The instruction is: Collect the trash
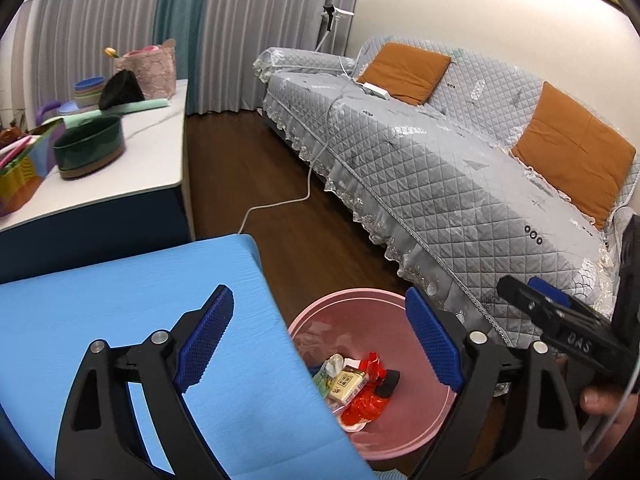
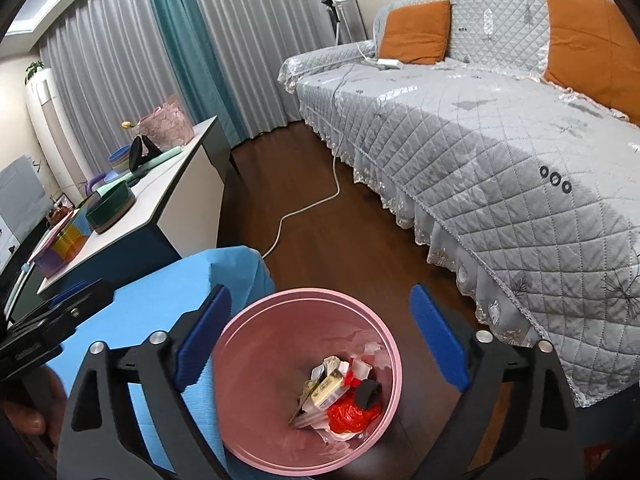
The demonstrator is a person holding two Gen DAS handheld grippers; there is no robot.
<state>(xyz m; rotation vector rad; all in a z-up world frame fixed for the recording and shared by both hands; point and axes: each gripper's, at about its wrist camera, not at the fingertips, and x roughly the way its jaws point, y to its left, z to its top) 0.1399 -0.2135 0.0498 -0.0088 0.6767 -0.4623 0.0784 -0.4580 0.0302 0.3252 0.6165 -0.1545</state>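
A pink waste bin (image 1: 416, 432) (image 2: 256, 444) stands on the dark wood floor beside a blue-covered table (image 1: 120, 312) (image 2: 160, 292). Inside lies a heap of trash (image 1: 356, 384) (image 2: 340, 396): a red wrapper, a small cream box, white scraps, a black piece. My left gripper (image 1: 320, 344) hangs open over the table's edge and the bin's left side, nothing between its blue pads. My right gripper (image 2: 320, 340) hangs open straight above the bin, also empty. The right gripper's black body (image 1: 560, 328) shows at the right of the left wrist view, held by a hand.
A grey quilted sofa (image 1: 460, 168) (image 2: 500, 152) with orange cushions runs along the right. A white cable (image 1: 280, 200) (image 2: 304, 208) trails across the floor. A white-topped cabinet (image 1: 132, 176) (image 2: 172, 184) at left carries a green bowl, baskets and stacked dishes.
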